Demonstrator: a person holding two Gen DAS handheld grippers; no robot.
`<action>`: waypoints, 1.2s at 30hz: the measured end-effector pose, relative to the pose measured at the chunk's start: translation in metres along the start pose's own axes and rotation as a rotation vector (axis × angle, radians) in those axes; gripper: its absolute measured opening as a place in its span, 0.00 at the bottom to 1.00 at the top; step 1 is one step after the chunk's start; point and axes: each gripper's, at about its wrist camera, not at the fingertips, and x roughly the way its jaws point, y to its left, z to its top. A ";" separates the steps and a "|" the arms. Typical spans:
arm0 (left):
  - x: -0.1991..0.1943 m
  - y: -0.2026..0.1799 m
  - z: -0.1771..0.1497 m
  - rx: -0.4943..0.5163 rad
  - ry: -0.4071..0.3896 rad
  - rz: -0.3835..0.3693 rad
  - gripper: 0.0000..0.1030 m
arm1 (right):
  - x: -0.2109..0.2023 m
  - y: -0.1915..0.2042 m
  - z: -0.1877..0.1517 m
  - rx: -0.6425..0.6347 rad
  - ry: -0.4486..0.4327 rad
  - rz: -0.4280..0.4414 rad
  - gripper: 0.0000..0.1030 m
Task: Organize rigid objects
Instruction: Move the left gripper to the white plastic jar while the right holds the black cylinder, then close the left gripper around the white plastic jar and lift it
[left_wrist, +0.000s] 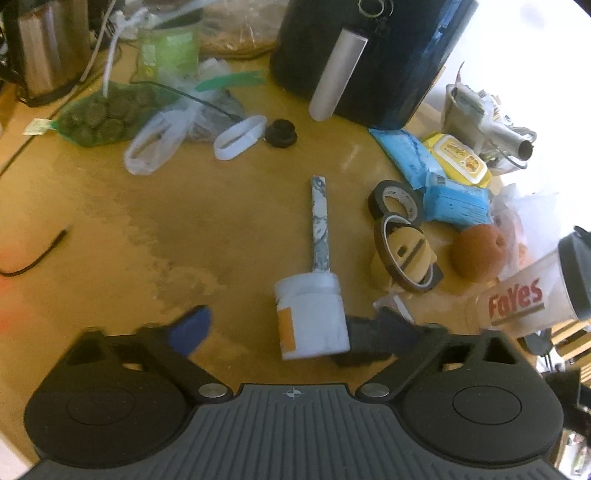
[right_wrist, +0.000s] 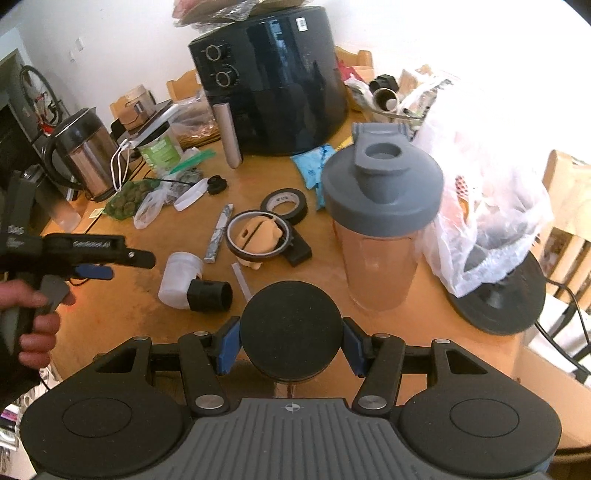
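Right gripper (right_wrist: 291, 345): my jaws are clamped on a black round-lidded jar (right_wrist: 290, 328), blue pads pressed to both its sides, held low over the near edge of the desk (right_wrist: 436, 321). Just beyond it stands a shaker bottle (right_wrist: 380, 221) with a grey flip lid, upright.

White jar (left_wrist: 312, 319) lies on its side near the middle of the desk, a short black tube (right_wrist: 210, 295) touching its mouth end. Past it lies a mottled grey-white stick (left_wrist: 320, 225), one end against the jar. To the right of that: two tape rolls (left_wrist: 397, 201), the nearer one ringed around a tan foam piece (left_wrist: 412, 254).

Desk is yellow wood, cluttered. Black air fryer (right_wrist: 275, 81) at the back, steel kettle (right_wrist: 86, 155) far left, white plastic bag (right_wrist: 487, 206) on the right, blue and yellow wipe packs (left_wrist: 456, 173) beside the tape. White wall behind; wooden chair backs are visible past the desk.

Left gripper (left_wrist: 291, 332): jaws spread wide, empty, white jar lying between the fingers nearer the right one. In the right wrist view the person's hand (right_wrist: 33, 325) grips its handle at the left edge, gripper pointing across the desk.
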 end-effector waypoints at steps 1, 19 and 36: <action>0.007 0.001 0.003 -0.006 0.017 -0.003 0.84 | -0.001 -0.001 -0.001 0.005 0.001 -0.002 0.58; 0.062 0.005 0.022 -0.067 0.146 -0.084 0.51 | -0.009 -0.009 -0.012 0.081 -0.002 -0.035 0.58; -0.001 0.002 0.005 -0.006 0.023 -0.027 0.51 | 0.000 0.002 -0.013 0.045 0.026 0.028 0.58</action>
